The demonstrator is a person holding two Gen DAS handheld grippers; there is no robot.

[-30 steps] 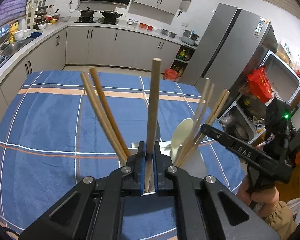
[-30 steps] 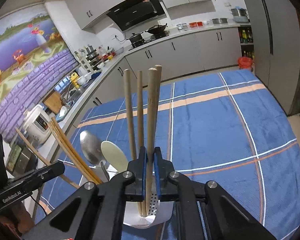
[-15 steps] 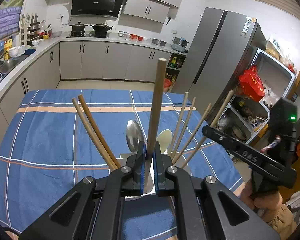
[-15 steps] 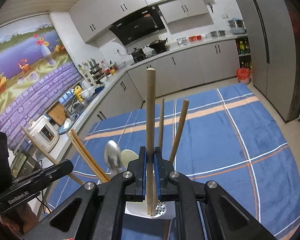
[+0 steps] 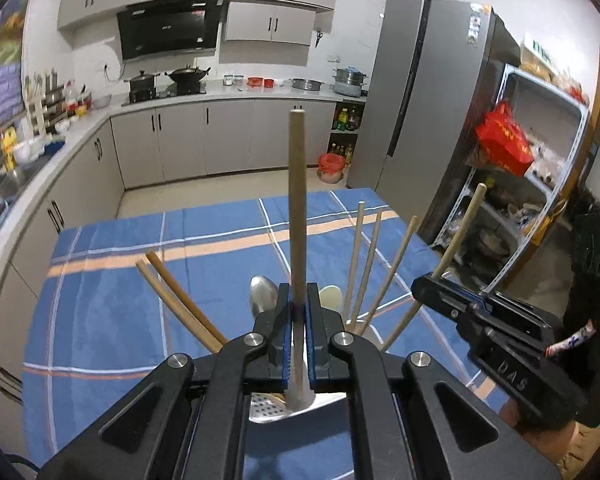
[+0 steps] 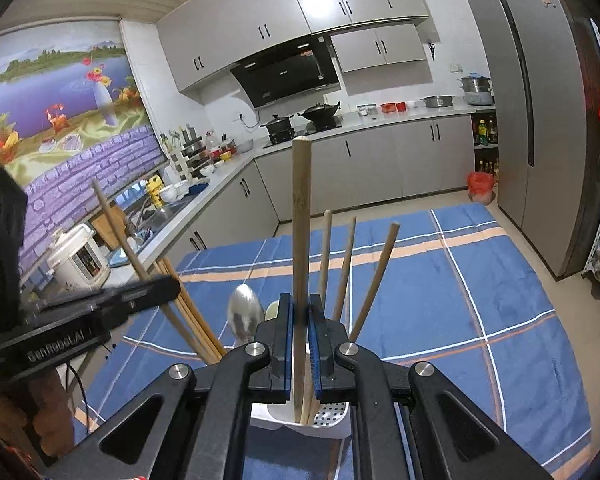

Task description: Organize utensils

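My left gripper point(image 5: 299, 312) is shut on a wooden chopstick point(image 5: 297, 208) that stands upright over a white perforated utensil holder point(image 5: 272, 410). My right gripper point(image 6: 300, 320) is shut on another wooden chopstick point(image 6: 300, 216), upright over the same holder point(image 6: 324, 420). In the holder stand several chopsticks point(image 6: 344, 264), a darker pair point(image 5: 180, 304), a metal spoon point(image 6: 243, 312) and a pale spoon point(image 5: 331, 294). Each gripper shows in the other's view: the right one point(image 5: 488, 336), the left one point(image 6: 84, 320).
The holder stands near the front edge of a table with a blue plaid cloth point(image 5: 112, 280). Kitchen counters point(image 5: 80, 120) run along the left and back. A grey fridge point(image 5: 428, 112) and a metal shelf rack point(image 5: 540, 168) stand on the right.
Both grippers have risen, each lifting its chopstick upward out of the holder. The holder and the other utensils have dropped lower in both views.
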